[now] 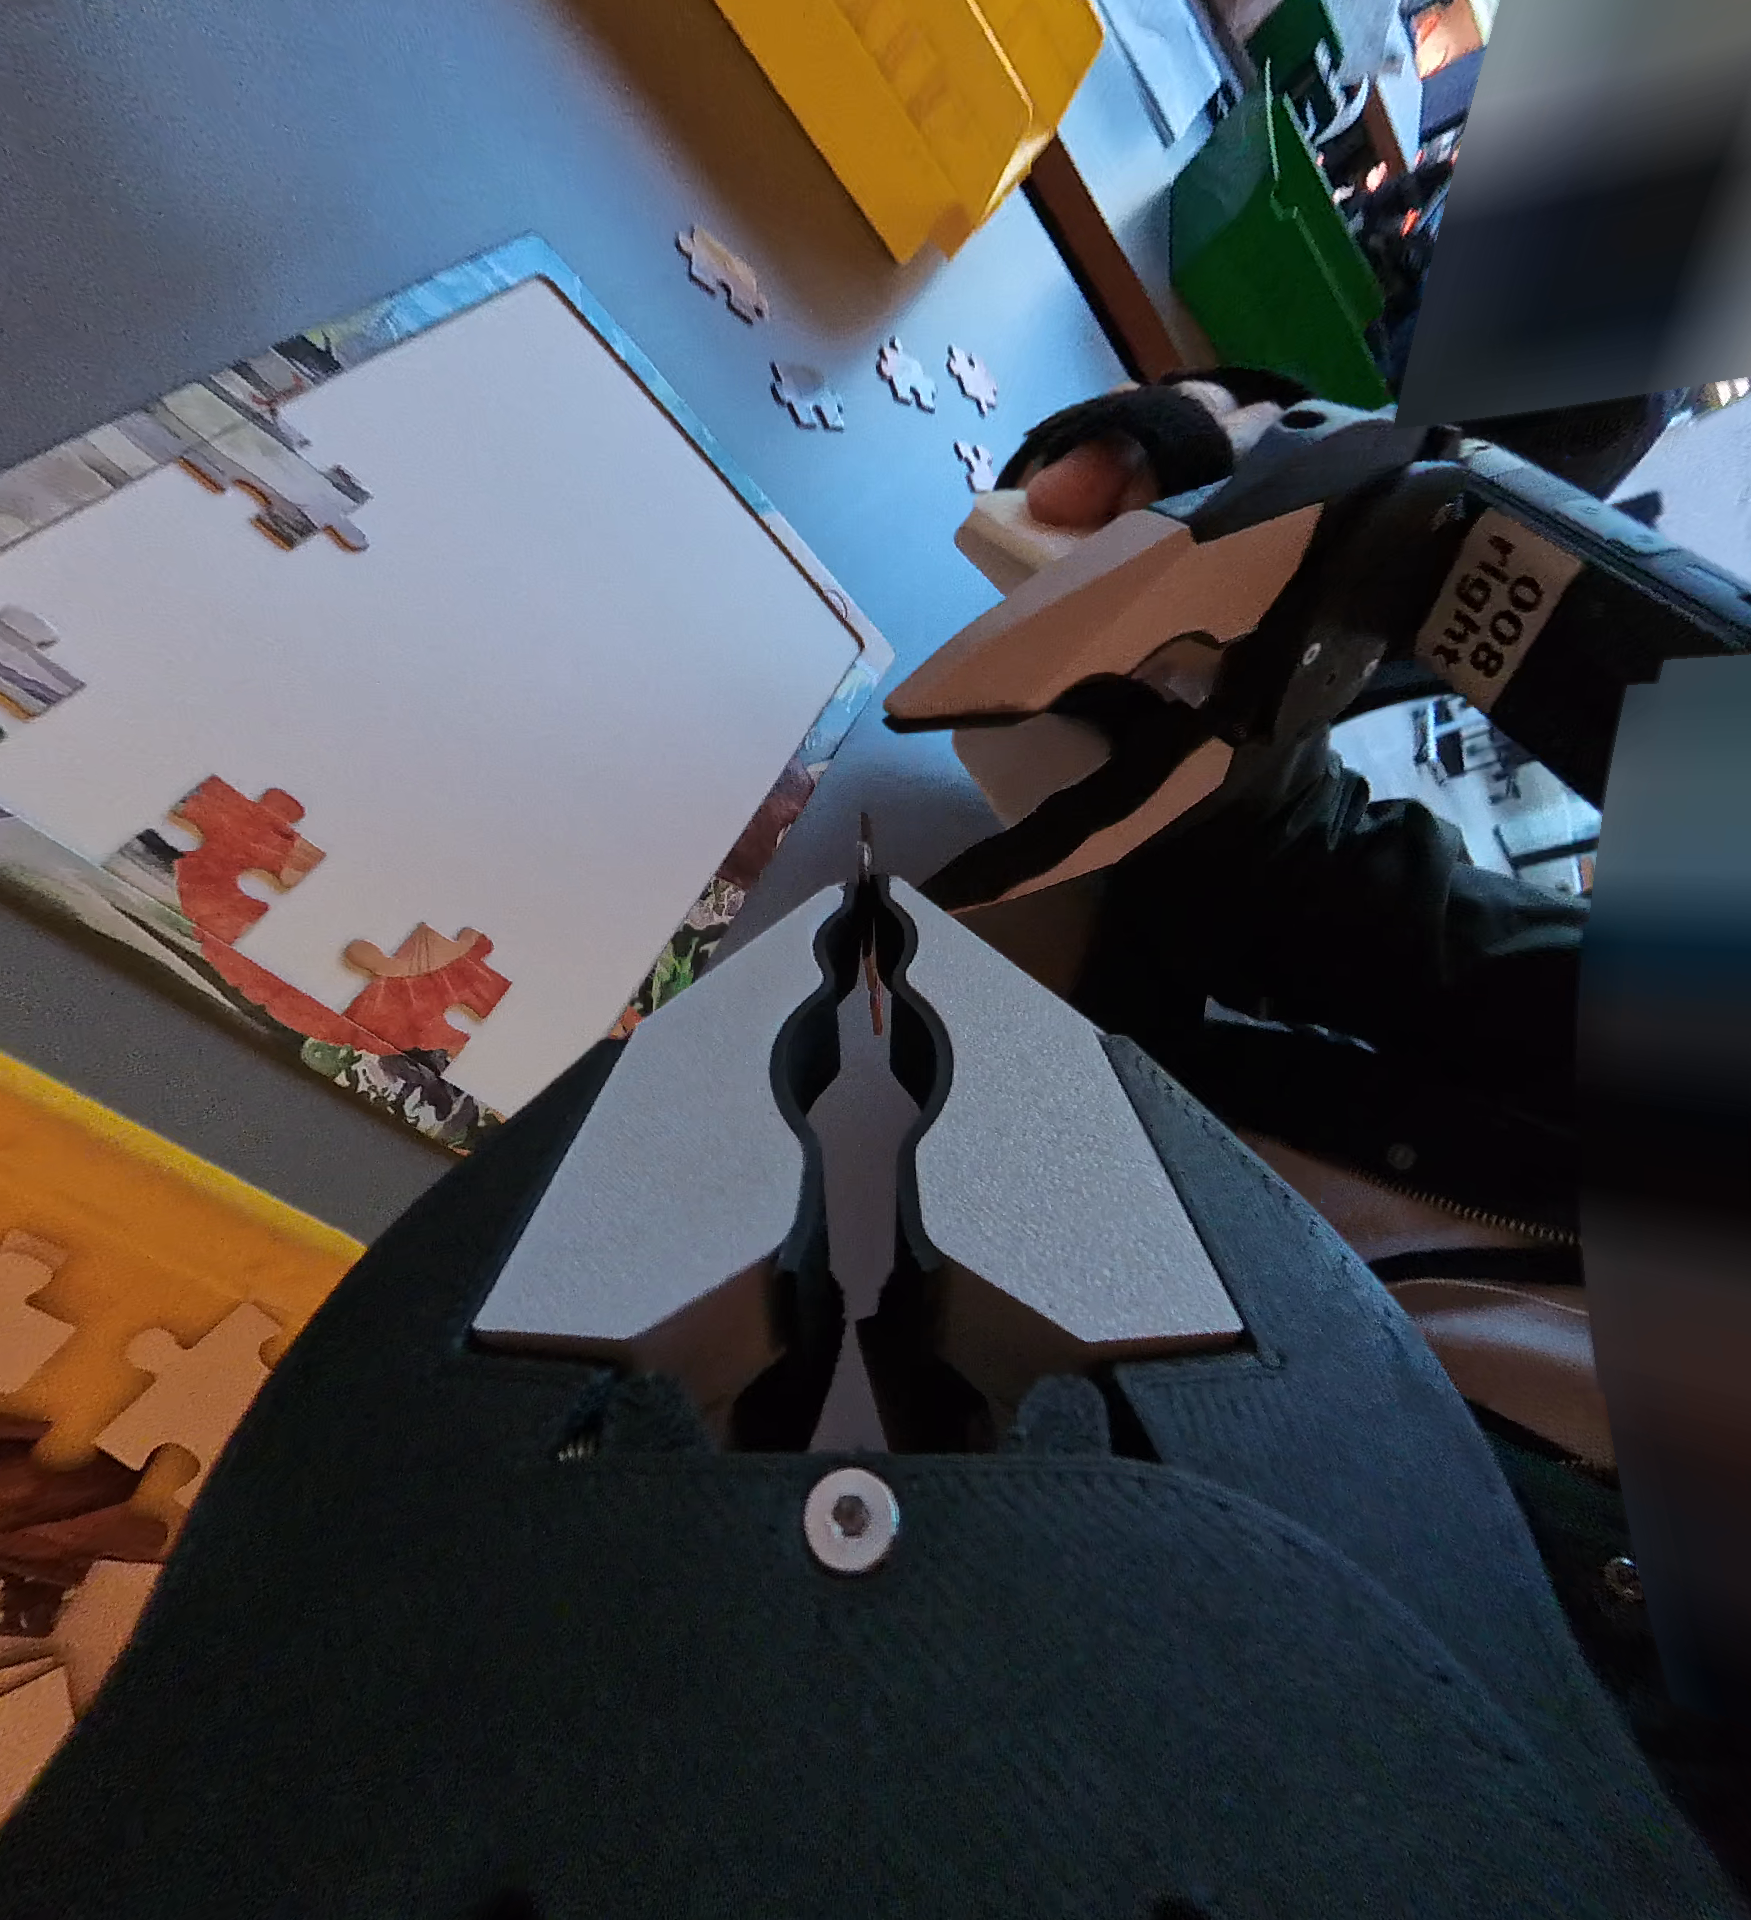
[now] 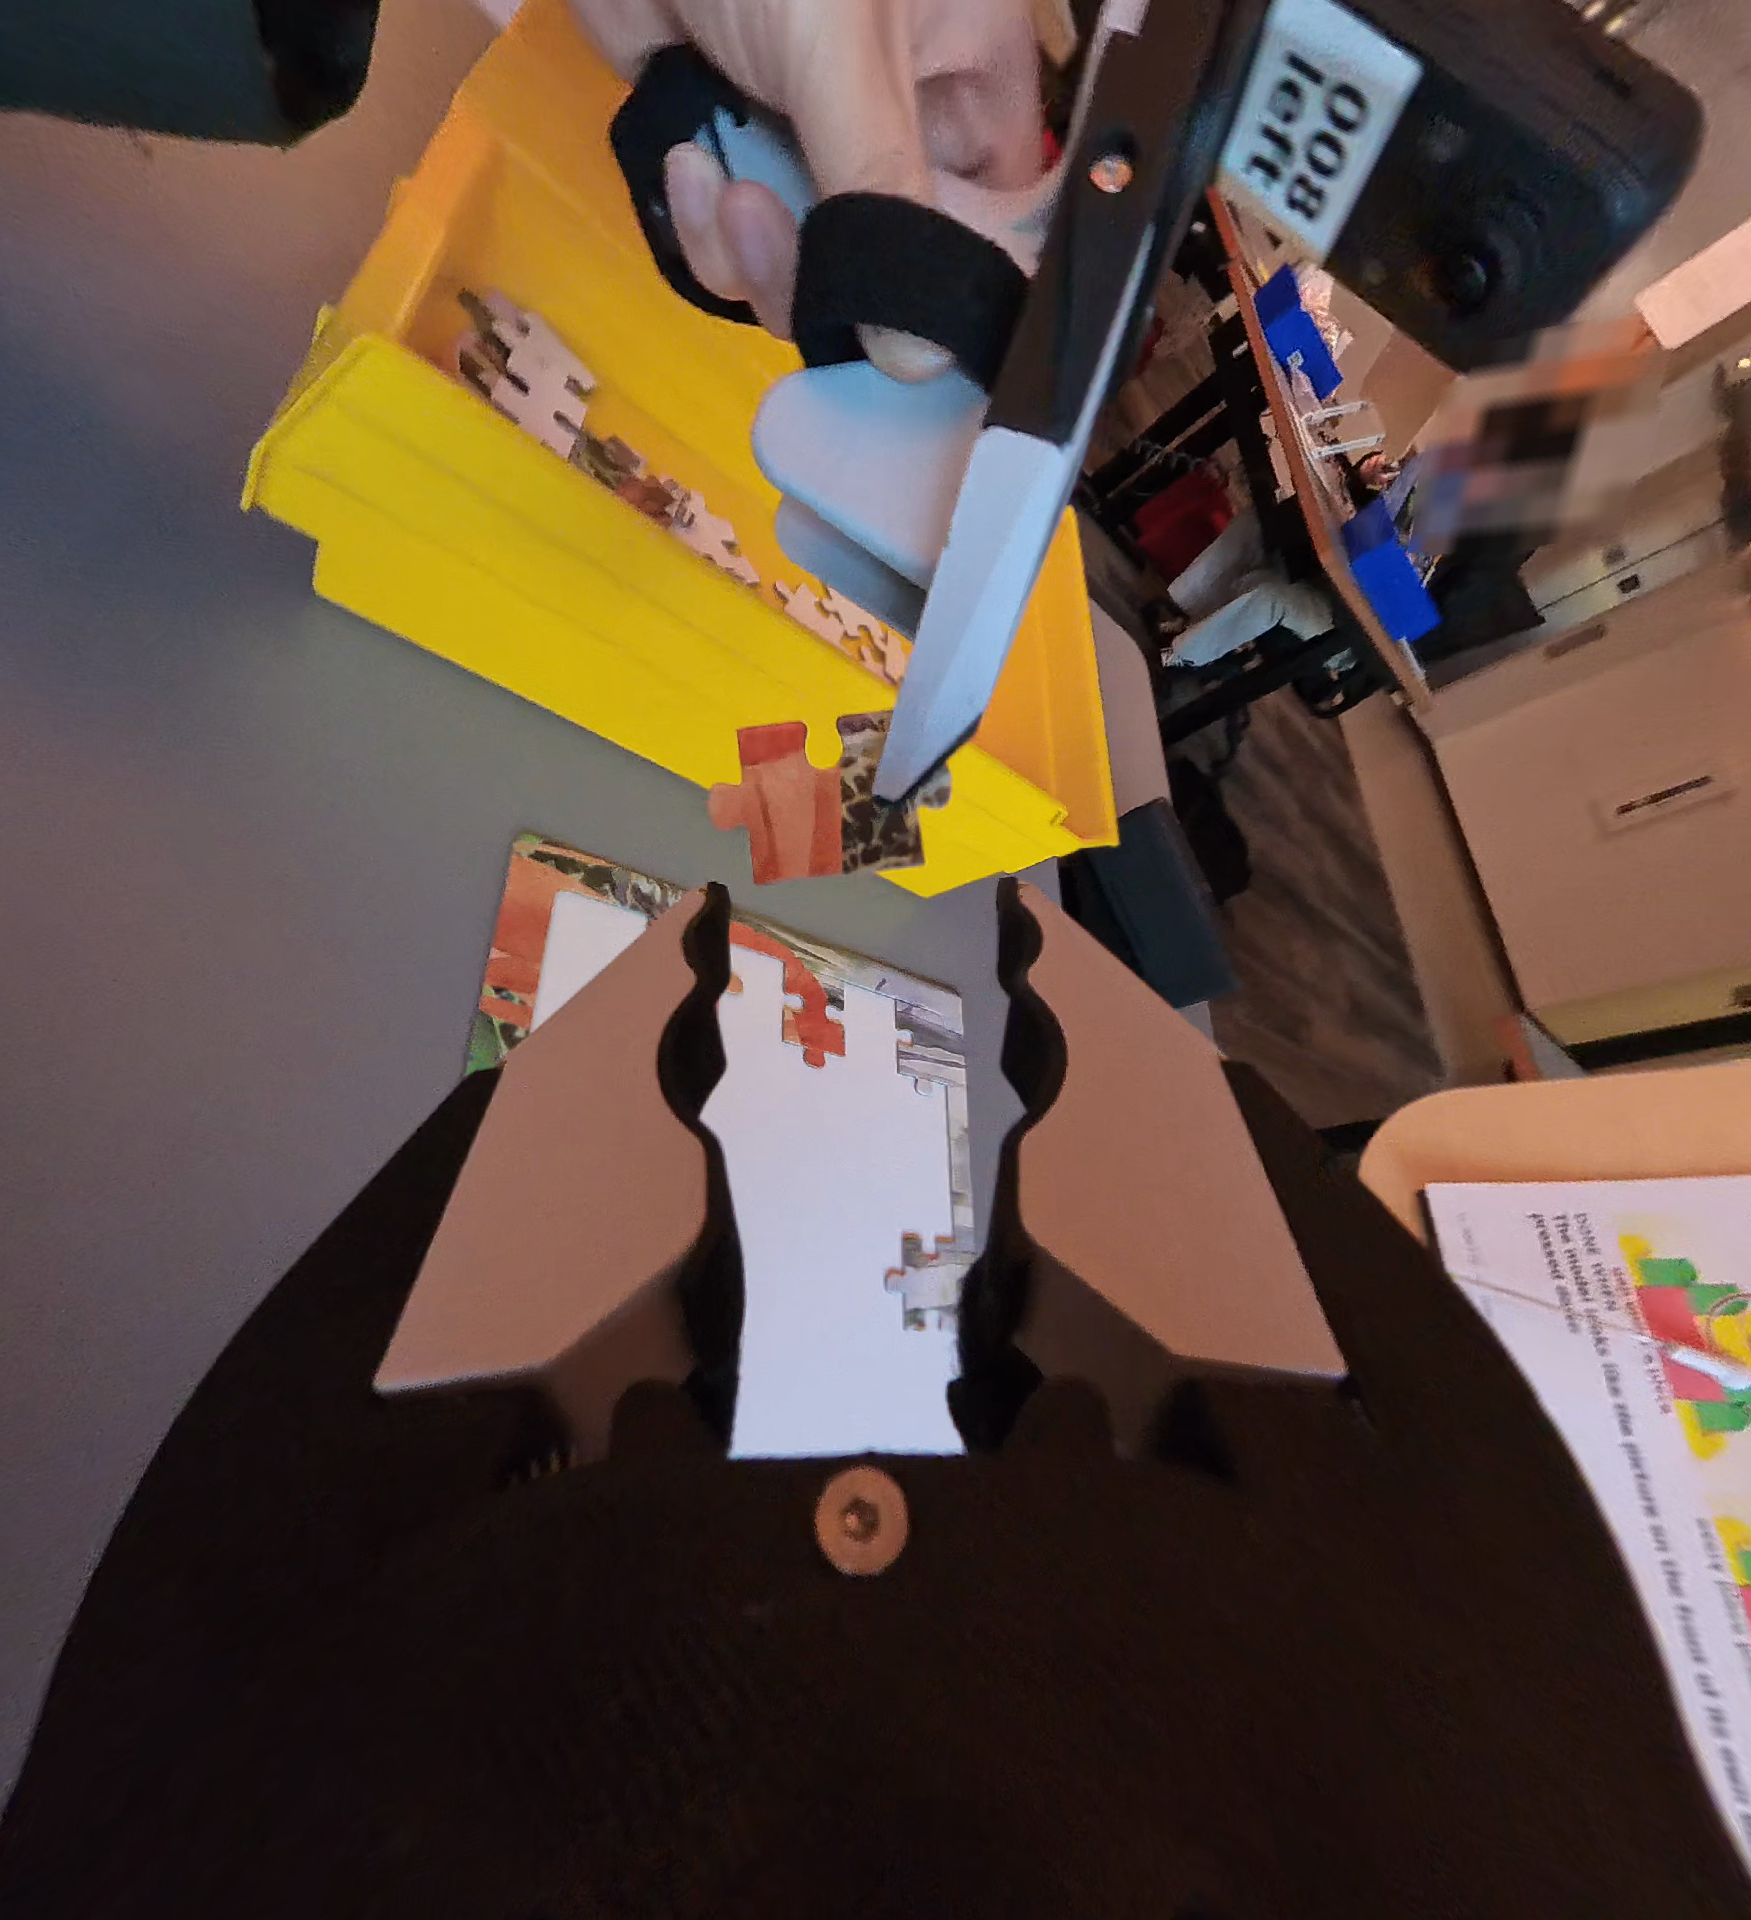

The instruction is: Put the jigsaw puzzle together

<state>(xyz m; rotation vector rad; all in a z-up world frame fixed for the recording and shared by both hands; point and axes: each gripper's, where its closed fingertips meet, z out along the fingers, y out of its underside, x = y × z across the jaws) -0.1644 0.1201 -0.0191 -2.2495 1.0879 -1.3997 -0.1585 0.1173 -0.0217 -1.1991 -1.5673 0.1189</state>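
Note:
My left gripper (image 1: 866, 894) is shut on a puzzle piece (image 1: 871, 982), seen edge-on between the tips. In the right wrist view the same piece (image 2: 798, 805) shows red and dark, held in the air by the left gripper (image 2: 892, 795) above the puzzle board (image 2: 829, 1195). The board (image 1: 497, 582) lies on the grey table, mostly white, with a few pieces along its edges and red pieces (image 1: 247, 842) near one side. My right gripper (image 2: 855, 904) is open and empty, just below the held piece. It also shows in the left wrist view (image 1: 933, 800).
A yellow bin (image 2: 559, 561) with loose pieces stands beyond the board. Another yellow bin (image 1: 912, 114) and several loose pieces (image 1: 809, 395) lie on the table. A tray with an instruction sheet (image 2: 1681, 1403) is at the right. A green bin (image 1: 1266, 249) stands off the table. Both grippers' tips are close together, under 4 cm apart.

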